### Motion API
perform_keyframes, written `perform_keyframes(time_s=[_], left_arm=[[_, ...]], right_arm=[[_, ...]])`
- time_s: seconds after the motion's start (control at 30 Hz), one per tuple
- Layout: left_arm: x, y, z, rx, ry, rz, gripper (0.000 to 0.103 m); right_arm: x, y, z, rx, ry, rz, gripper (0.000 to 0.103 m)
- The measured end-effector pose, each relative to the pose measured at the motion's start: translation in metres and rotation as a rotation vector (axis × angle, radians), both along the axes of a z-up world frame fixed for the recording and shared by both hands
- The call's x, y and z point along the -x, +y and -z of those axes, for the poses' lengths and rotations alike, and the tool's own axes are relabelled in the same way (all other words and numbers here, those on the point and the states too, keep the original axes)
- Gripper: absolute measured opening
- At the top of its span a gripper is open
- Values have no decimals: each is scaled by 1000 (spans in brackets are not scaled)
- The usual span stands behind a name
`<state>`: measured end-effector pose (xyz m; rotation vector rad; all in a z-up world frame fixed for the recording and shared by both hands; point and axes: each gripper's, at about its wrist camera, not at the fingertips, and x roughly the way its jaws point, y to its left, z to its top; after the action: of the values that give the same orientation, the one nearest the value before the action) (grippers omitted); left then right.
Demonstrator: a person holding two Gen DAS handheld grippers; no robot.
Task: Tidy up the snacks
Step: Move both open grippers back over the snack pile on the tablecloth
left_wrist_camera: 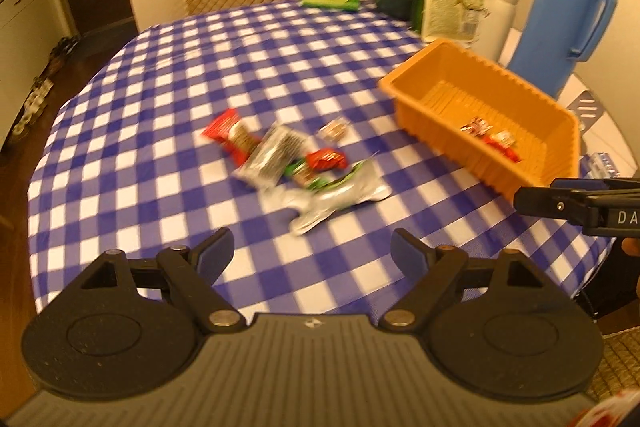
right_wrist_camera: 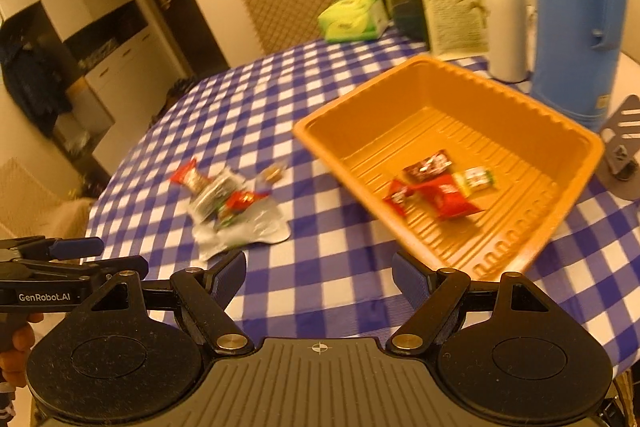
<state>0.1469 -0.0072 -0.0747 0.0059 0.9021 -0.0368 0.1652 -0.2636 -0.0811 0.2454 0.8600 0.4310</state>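
Left wrist view shows a small pile of snacks (left_wrist_camera: 296, 167) on the checked cloth (left_wrist_camera: 160, 107), out in the open where tongs can reach. The orange bin (left_wrist_camera: 480, 115) sits just beside the pile, so each trip is short. A few wrapped snacks (right_wrist_camera: 436, 187) lie inside it; the job looks partly done. The left tongs (left_wrist_camera: 312, 255) stand wide and hold nothing, near the pile, likely ready to pick. The right tongs (right_wrist_camera: 318, 279) also stand wide and empty, close to the bin's near corner. Both pictures are blurry.
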Motion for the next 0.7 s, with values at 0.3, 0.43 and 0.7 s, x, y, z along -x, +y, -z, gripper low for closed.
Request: perform_keyframes(time_s=[0.3,0.43,0.7], left_arm=[[-1,31,13,-6,33,-67,83],[-4,39,19,-7,42,-74,81],[-20,57,28,-5,56,-82,79]], right_arm=[[-10,40,24,49,47,-82,80],[-18,56,32,77,53,-107,80],[-36,83,45,69,87,-137,80]])
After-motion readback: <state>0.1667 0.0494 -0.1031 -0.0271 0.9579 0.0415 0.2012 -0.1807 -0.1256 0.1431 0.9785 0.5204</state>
